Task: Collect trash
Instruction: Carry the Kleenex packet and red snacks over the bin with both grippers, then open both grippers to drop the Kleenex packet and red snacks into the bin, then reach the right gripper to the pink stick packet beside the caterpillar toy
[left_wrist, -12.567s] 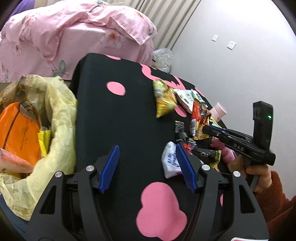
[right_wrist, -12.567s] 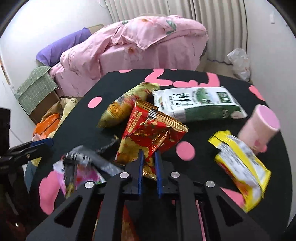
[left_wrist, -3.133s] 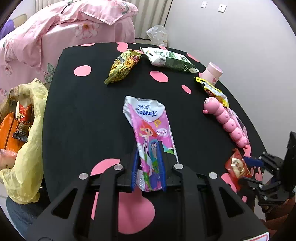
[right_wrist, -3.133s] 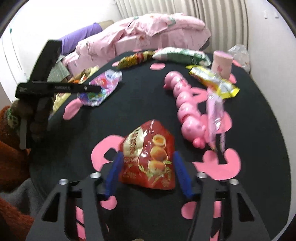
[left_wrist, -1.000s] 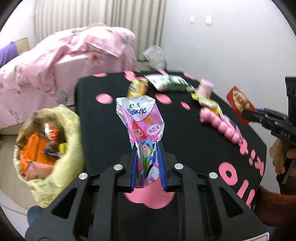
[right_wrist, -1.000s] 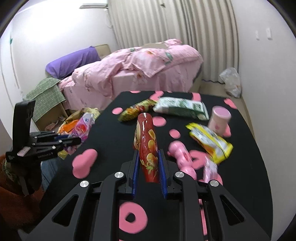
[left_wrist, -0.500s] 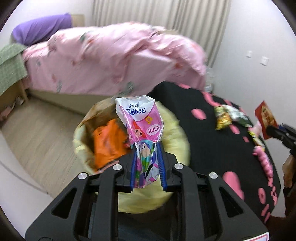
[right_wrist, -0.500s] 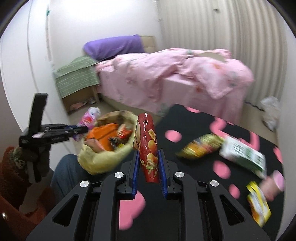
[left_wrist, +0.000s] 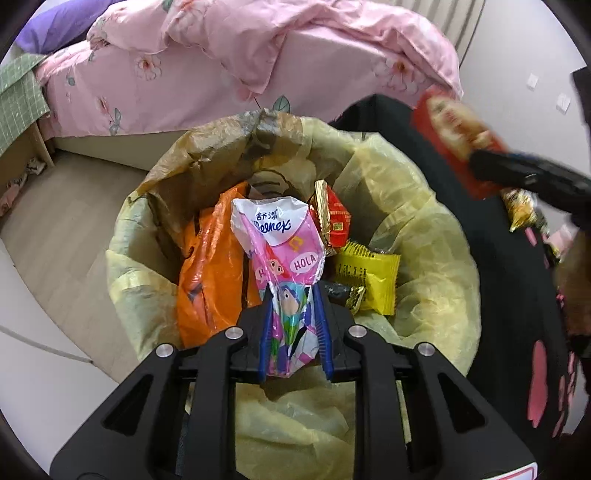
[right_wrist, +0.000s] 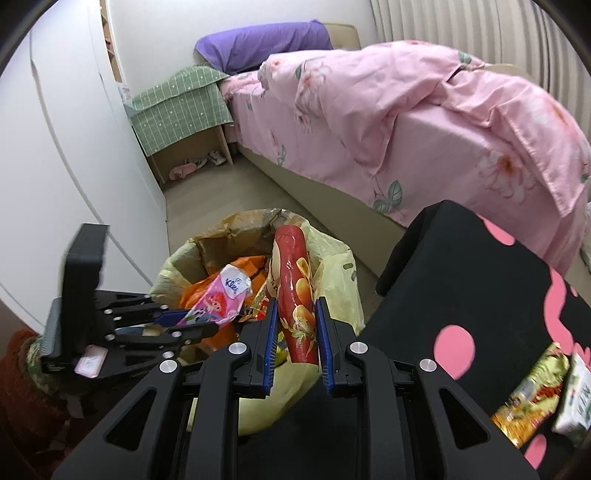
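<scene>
My left gripper (left_wrist: 293, 326) is shut on a pink Kleenex tissue packet (left_wrist: 284, 254) and holds it right over the open yellow trash bag (left_wrist: 424, 236). The packet (right_wrist: 218, 295) and the left gripper (right_wrist: 184, 321) also show in the right wrist view. My right gripper (right_wrist: 295, 341) is shut on a red snack packet (right_wrist: 295, 288), held edge-on above the near rim of the same trash bag (right_wrist: 332, 280). The red packet (left_wrist: 454, 140) shows blurred at the upper right in the left wrist view.
The bag holds an orange bag (left_wrist: 210, 266), a yellow wrapper (left_wrist: 369, 277) and a red-gold wrapper (left_wrist: 330, 218). The black table with pink spots (right_wrist: 480, 295) stands right of the bag, with more packets (right_wrist: 528, 398) on it. A pink bed (right_wrist: 406, 110) lies behind.
Both grippers have swung from the table towards the trash bag. The left now holds the tissue packet low over the bag's opening, and the right packet is over the bag's rim.
</scene>
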